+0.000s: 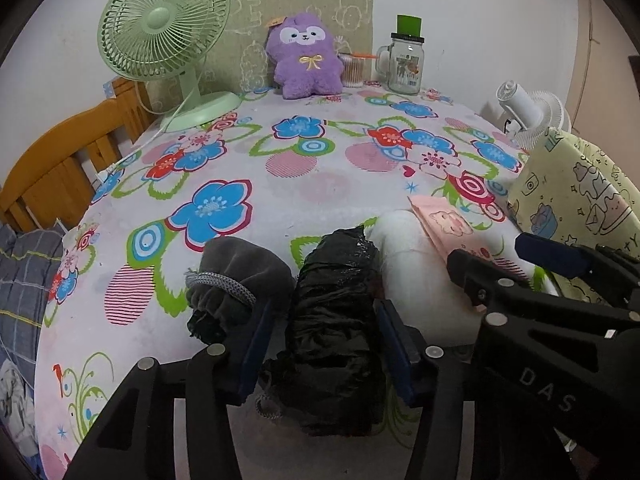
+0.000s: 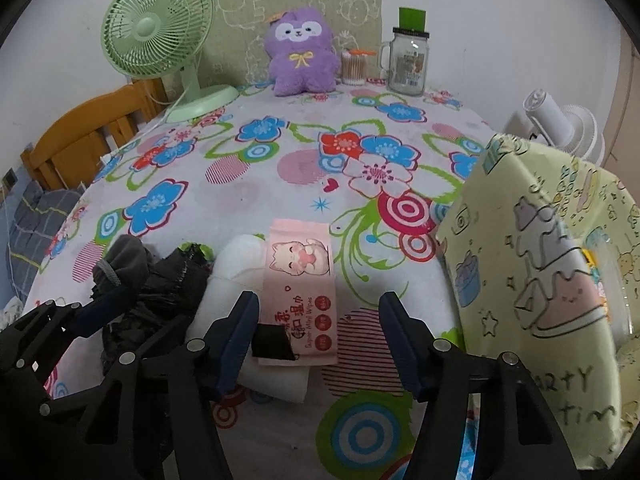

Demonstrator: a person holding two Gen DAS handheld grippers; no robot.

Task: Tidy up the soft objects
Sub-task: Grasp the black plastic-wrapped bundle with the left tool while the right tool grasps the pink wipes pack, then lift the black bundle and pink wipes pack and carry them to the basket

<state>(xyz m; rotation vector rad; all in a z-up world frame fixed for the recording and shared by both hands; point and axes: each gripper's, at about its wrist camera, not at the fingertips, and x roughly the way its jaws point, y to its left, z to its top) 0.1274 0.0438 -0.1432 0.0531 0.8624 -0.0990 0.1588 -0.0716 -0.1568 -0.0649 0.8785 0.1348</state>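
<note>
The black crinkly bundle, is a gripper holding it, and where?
Yes. The left gripper pinches the black crinkly bundle across its middle, one finger on each side. The right gripper is open, holding nothing, with the pink wipes pack between its fingers.

The matte black plastic left claw (image 1: 328,344) has 2 angular, open-framed fingers with triangular cut-outs, each lined inside with a dark navy blue pad (image 1: 256,344). Round silver pins (image 1: 146,363) sit at the finger joints. The matte black plastic right claw (image 2: 318,344) is built alike, with the same navy pads and silver pins; in the left wrist view its side bears pale letters "DAS".
</note>
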